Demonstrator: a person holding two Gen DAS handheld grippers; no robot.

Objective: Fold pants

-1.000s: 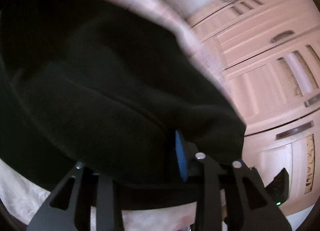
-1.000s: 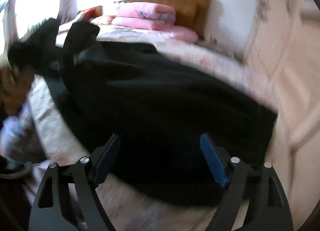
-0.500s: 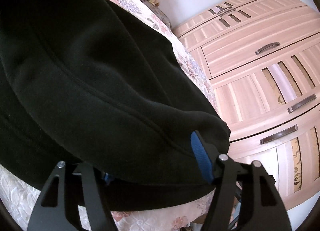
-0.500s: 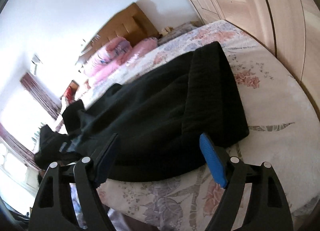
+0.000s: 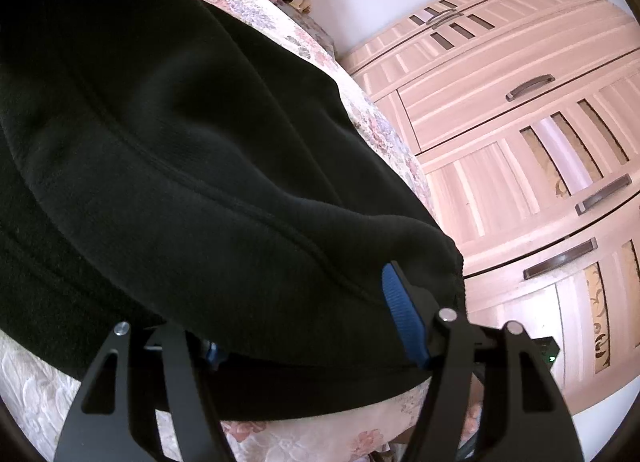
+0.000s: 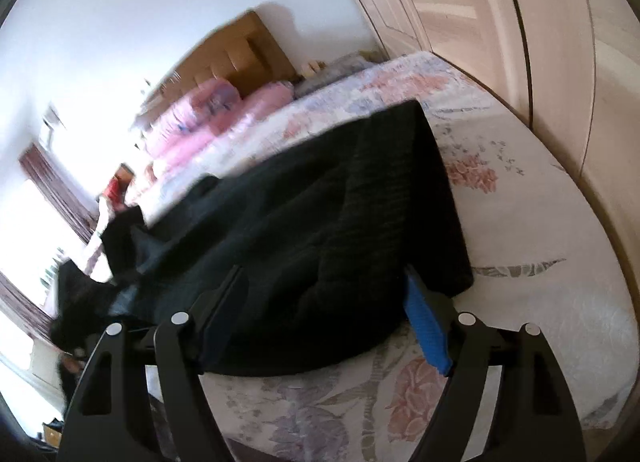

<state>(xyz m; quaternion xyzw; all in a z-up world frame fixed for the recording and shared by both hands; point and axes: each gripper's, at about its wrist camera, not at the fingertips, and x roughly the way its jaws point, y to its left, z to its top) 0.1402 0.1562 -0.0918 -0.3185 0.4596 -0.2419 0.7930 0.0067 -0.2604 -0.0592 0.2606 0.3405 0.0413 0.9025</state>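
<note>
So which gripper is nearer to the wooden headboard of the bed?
I cannot tell. The headboard lies far beyond the right gripper, past the black pants and pink pillows. The left gripper, open around the pants, barely shows it.

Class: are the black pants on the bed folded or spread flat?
Folded at least once: the black fleece pants lie doubled, one layer over another, on the floral bedspread.

Your pants (image 6: 304, 230) lie across the bed (image 6: 532, 246), with the wardrobe (image 5: 520, 166) running along the bed's right side. The pillows (image 6: 208, 122) sit at the far end against the headboard (image 6: 236, 58), behind the pants. Your left gripper (image 5: 304, 334) sits at the near edge of the pants, fabric draped between its fingers (image 5: 400, 314); your right gripper (image 6: 324, 318) straddles the near fold.
</note>
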